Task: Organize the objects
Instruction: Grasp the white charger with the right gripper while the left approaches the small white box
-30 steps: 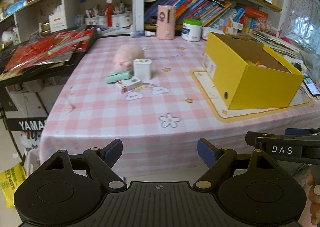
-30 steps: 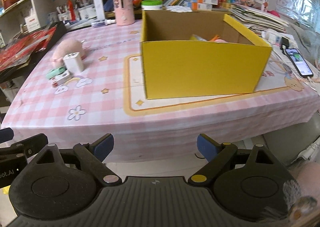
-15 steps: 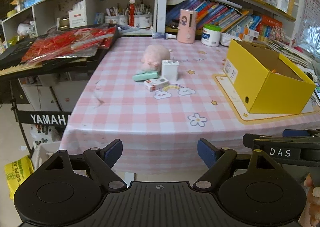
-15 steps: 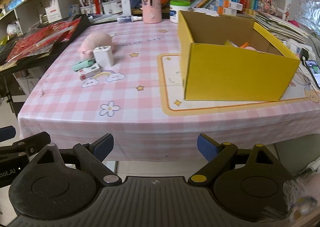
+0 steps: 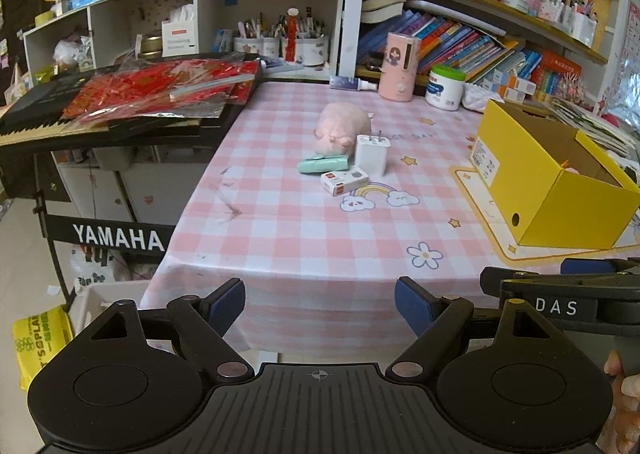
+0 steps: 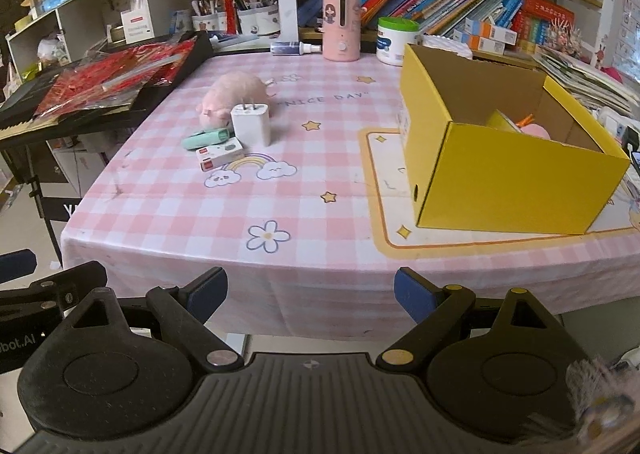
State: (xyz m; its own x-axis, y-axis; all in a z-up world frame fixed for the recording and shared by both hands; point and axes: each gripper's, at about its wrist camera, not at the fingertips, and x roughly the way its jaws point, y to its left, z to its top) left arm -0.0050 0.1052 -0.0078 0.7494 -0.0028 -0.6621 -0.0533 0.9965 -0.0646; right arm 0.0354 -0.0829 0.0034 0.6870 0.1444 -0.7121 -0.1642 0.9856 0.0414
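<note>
Both grippers hang off the near edge of the pink checked tablecloth (image 6: 320, 214), short of the table. The left gripper (image 5: 320, 304) has its blue-padded fingers spread wide with nothing between them; the right gripper (image 6: 310, 292) likewise stands apart and empty. Mid-table sits a tight cluster: a pink plush pig (image 6: 234, 96), a white plug charger (image 6: 251, 124) upright just in front of it, a mint-green tube (image 6: 206, 138) and a small white carton (image 6: 220, 154) touching. The open yellow cardboard box (image 6: 508, 178) stands on the right, near the front edge. Between cluster and box lies a broad bare stretch of cloth.
</note>
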